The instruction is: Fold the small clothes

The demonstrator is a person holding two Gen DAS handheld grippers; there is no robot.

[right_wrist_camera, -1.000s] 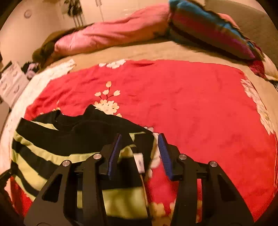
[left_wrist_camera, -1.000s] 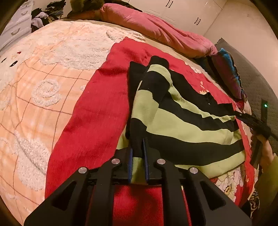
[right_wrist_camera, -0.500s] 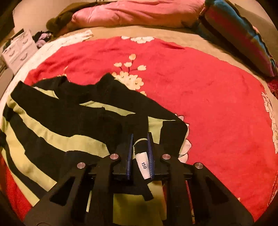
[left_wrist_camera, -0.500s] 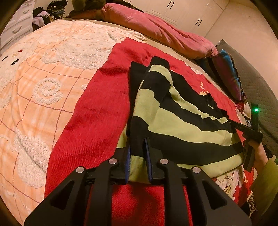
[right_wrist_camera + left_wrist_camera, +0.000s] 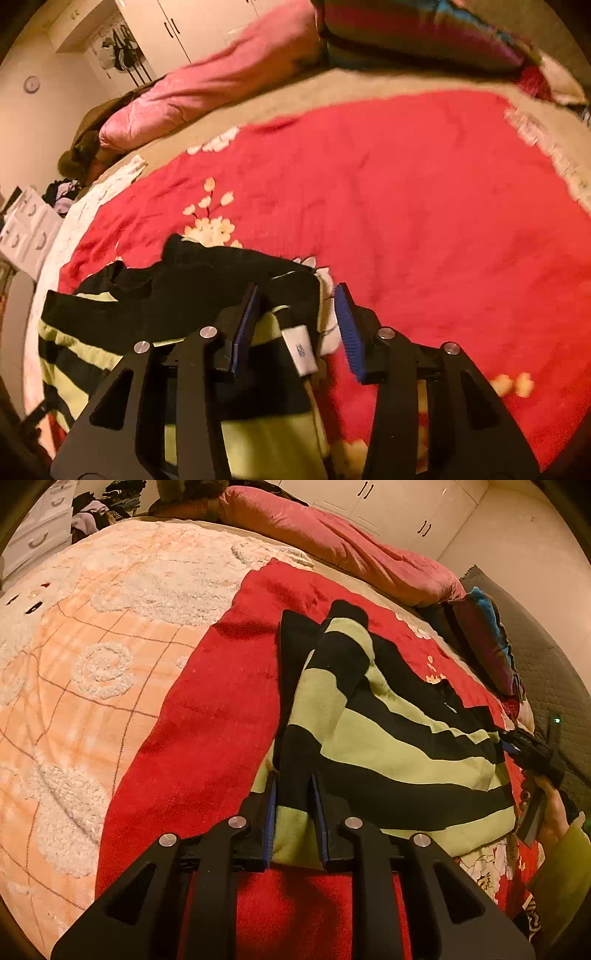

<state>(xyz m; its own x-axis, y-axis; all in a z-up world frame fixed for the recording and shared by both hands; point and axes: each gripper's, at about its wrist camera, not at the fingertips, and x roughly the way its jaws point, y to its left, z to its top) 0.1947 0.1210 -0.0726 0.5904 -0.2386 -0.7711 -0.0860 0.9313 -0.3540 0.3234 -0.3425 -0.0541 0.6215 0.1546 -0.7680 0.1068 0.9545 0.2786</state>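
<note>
A black and pale-green striped sweater (image 5: 388, 746) lies flat on a red blanket (image 5: 221, 720) spread over the bed. My left gripper (image 5: 293, 779) sits at its near hem. Its jaws are opening, and the hem still fills the narrow gap and touches both pads. In the right wrist view the sweater (image 5: 184, 295) lies at lower left. My right gripper (image 5: 297, 295) is at the collar with its jaws opening wide. The white size label (image 5: 303, 350) lies loose between them, touching neither pad. The left wrist view shows the right gripper (image 5: 508, 740) at the sweater's far edge, held by a hand (image 5: 550, 812).
A peach fleece blanket (image 5: 74, 664) covers the bed left of the red one. A pink quilt (image 5: 332, 542) and a striped pillow (image 5: 484, 646) lie along the far side. White drawers (image 5: 37, 535) stand beyond the bed. Bare red blanket (image 5: 424, 221) stretches right of the sweater.
The right gripper was shut on the collar label half a second ago; now its jaws stand wide and the label is let go. The left jaws have widened slightly around the hem.
</note>
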